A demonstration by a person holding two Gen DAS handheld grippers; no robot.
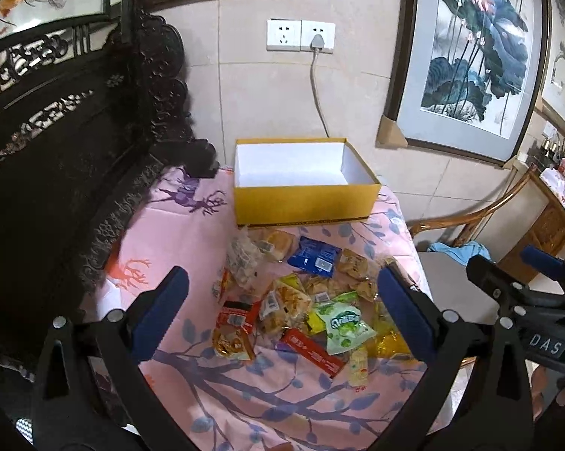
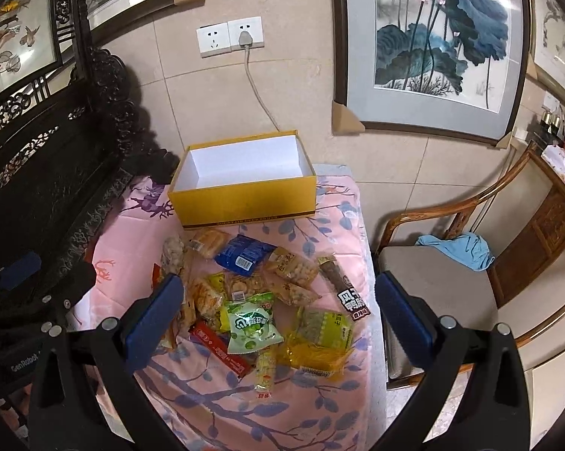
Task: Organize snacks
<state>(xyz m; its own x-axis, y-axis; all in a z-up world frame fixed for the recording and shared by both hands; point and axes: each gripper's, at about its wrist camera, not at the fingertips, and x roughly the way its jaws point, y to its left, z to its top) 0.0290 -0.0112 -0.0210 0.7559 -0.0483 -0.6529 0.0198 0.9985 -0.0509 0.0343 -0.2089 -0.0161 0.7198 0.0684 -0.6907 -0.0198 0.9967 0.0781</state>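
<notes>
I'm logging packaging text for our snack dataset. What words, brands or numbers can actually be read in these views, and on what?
"DAS": on the right claw's black body, seen from the left wrist view.
"GenRobot": partly cut off, on the left claw's body, seen from the right wrist view.
Dark snack stick: bold Chinese characters, not reliably legible.
Green candy bag: stylised logo, unreadable.
Yellow box base strip: print too small.
Other wrappers: blurred.

Beige tiled wall (image 2: 301,86) with framed lotus painting (image 2: 433,37); dark carved screen (image 1: 56,143), possibly wood, left.

"DAS" | right gripper (image 1: 546,263) | "GenRobot" | left gripper (image 2: 19,274)
</notes>
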